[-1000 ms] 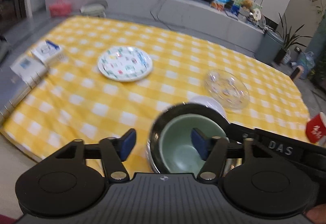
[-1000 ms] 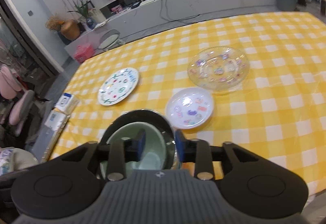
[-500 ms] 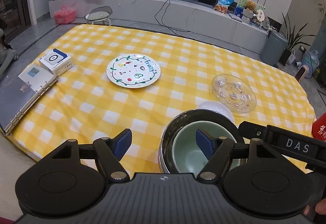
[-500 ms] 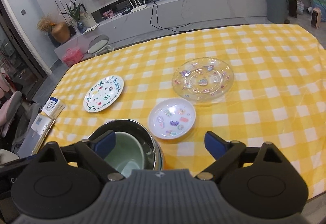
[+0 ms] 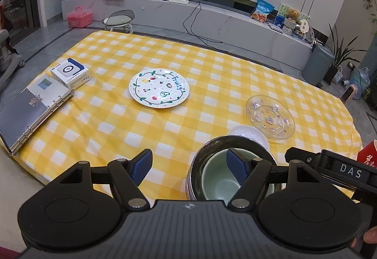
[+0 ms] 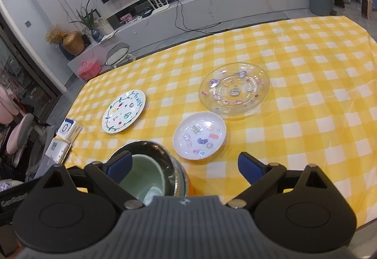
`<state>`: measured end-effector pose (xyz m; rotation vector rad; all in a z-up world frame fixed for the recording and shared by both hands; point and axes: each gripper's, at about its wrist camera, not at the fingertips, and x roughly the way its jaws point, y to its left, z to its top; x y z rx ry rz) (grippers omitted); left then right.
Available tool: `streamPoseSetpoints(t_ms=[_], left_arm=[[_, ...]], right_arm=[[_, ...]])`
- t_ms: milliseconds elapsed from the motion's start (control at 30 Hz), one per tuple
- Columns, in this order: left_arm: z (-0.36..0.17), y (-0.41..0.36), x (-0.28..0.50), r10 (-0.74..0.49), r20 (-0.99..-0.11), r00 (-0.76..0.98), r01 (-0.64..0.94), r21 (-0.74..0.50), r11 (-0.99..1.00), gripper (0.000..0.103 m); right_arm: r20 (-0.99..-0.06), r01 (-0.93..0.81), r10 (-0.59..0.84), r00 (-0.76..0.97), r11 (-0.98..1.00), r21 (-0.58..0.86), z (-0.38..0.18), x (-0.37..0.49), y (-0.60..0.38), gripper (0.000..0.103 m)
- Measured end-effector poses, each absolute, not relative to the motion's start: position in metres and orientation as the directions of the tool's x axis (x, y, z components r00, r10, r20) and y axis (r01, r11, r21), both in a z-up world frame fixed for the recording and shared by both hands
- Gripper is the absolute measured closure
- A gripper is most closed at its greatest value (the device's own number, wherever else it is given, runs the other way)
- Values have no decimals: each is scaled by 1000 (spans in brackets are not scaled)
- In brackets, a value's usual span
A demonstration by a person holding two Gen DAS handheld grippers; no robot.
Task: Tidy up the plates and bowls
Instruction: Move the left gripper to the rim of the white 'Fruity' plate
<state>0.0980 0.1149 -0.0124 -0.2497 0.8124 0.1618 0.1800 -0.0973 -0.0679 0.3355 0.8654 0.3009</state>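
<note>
Inside the round steel bowl (image 5: 200,160) nests a smooth green bowl (image 5: 216,178).

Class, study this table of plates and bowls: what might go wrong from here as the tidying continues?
1. The steel bowl with the green bowl inside sits near the table's front edge; a nudge might tip it off.
2. The clear glass plate looks fragile and slippery; it may slide from a pinch.
3. The small plate sits close beside the steel bowl, so lifting it may bump that.

A green bowl (image 5: 220,182) is sitting nested in a steel bowl (image 5: 207,145); three plates (image 6: 123,111) are lying apart nearby.
</note>
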Motion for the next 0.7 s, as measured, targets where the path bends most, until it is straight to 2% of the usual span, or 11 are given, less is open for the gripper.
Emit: streamPoseSetpoints(t_ms=[500,700], left_arm=[[-21,118,103,70,-759,647,-276,-148,950,19],[-15,137,109,70,-766,639,-304,-168,938,19]], right_arm=[[-682,-69,424,596,873,483,-78,192,-131,9],[-662,-64,531,529,802,593,-82,205,-138,9]])
